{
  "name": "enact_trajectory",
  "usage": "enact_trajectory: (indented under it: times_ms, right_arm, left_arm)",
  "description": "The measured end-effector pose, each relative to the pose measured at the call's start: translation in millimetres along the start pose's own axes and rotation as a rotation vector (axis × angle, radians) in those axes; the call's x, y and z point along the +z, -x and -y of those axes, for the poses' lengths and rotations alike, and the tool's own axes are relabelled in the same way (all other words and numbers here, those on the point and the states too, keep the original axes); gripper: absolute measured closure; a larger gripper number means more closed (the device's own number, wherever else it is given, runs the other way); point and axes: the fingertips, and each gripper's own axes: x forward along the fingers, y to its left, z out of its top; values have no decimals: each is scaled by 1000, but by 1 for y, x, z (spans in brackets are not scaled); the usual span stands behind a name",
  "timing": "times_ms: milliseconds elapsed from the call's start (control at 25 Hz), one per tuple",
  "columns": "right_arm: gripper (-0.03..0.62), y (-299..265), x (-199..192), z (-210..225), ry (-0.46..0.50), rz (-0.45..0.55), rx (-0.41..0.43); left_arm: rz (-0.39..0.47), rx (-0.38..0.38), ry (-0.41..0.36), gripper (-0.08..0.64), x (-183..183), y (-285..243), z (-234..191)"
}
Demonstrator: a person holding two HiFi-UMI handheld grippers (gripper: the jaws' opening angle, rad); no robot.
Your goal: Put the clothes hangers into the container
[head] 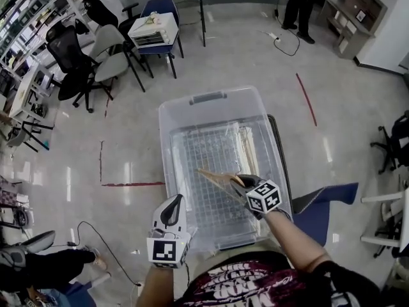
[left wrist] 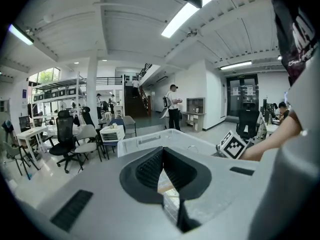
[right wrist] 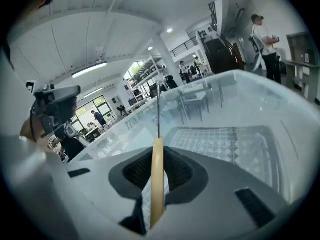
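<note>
Hovering by the clear plastic container's [head: 211, 98] near corner, the L gripper [head: 171, 204] had its jaws pressed together w/ nothing between. The R gripper [head: 238, 183] had its jaws nearly closed, clamped on a wooden clothes hanger [head: 216, 175] that stuck out ahead of the tips, over the container floor.

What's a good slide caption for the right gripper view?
Right tongs grip a wooden clothes hanger edge-on over the clear container.

1 clear container [head: 211, 98], 1 left gripper [head: 171, 211], 1 right gripper [head: 241, 183], 1 hanger [head: 215, 175] held — more hangers [head: 248, 147] inside, count unclear.
</note>
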Motion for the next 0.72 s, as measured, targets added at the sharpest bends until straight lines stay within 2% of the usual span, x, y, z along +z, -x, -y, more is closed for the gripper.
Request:
enact_trajectory:
  times_ms: [200,320,400,480,520,640,720]
  right_arm:
    - [530,-45,-50,21,-87,-126,31]
    - [525,-61,-65,35,-175,-117,65]
    - [516,-67,-71,55,-243,-103,25]
    - [483,-67,-80,77,-276,-131,-64]
    - [472,-66,-86,84,-269,-161,-110]
    - [327,-60,-99,87,-156,-270,-206]
    - [285,-50,-99,82,-70,-316,-250]
  left_arm:
    - [1,-5,10,554,-3,0,5]
    - [-12,6,12,554,-5,6,3]
    - [-21,18,14,554,-7,12,0]
    - [-29,27,15,554,-8,17,-3]
    - [-30,29,15,554,-8,20,-4]
    - [-23,39,10,554,-5,30,-7]
    - [-10,48,5,554,-2,37,-8]
